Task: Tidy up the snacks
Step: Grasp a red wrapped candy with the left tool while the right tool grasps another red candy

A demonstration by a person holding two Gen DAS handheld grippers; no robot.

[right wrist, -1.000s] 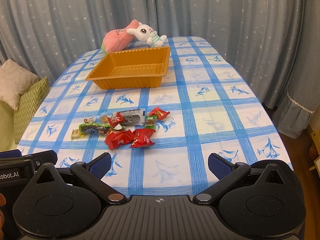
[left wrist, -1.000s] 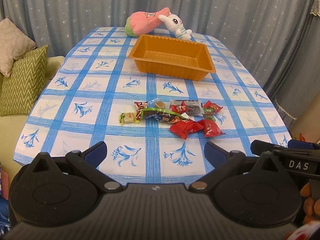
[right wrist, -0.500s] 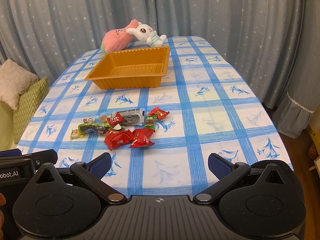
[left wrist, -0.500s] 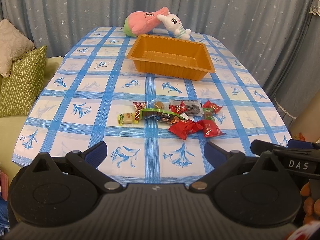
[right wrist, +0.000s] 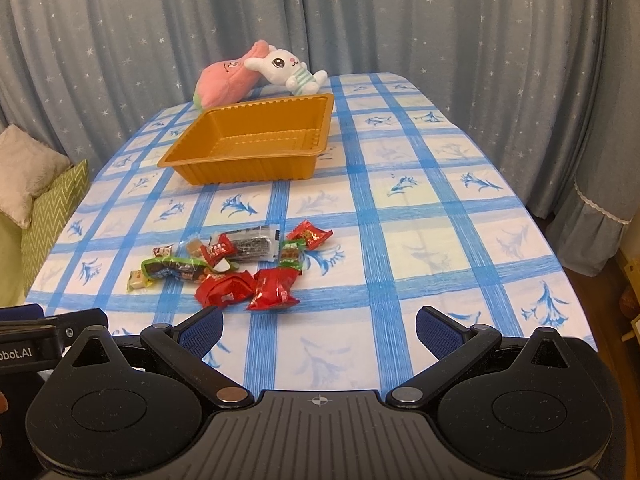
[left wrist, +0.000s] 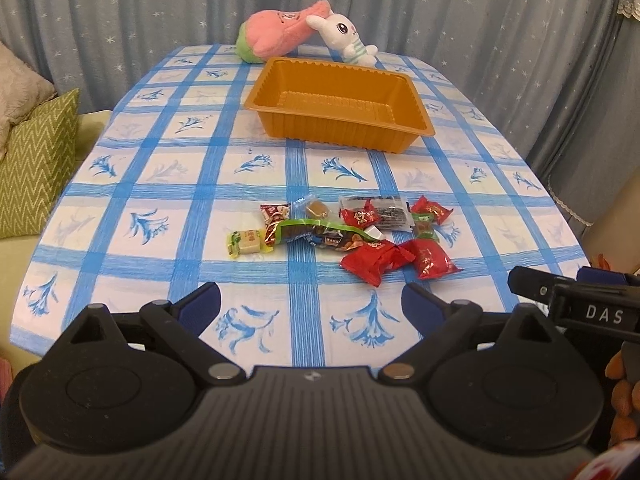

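Several wrapped snacks (left wrist: 344, 230) lie in a loose pile on the blue checked tablecloth (left wrist: 160, 184): red packets, a long green-edged bar, a dark sachet, a pale yellow candy (left wrist: 245, 241). Behind them stands an orange plastic tray (left wrist: 340, 104) with nothing in it. My left gripper (left wrist: 311, 304) hangs over the near table edge, short of the pile, its jaws closing a little with nothing between them. In the right wrist view the pile (right wrist: 236, 268) lies ahead to the left, the tray (right wrist: 256, 144) beyond, and my right gripper (right wrist: 319, 328) stands open, holding nothing.
A pink plush (left wrist: 276, 36) and a white bunny plush (left wrist: 344, 38) lie at the table's far end before grey-blue curtains. Green and beige cushions (left wrist: 36, 164) rest on a seat to the left. The other gripper's body (left wrist: 580, 300) shows at the right edge.
The left gripper has moved forward toward the pile, so the table looks closer, and its jaws have narrowed slightly. The right gripper's view is unchanged.
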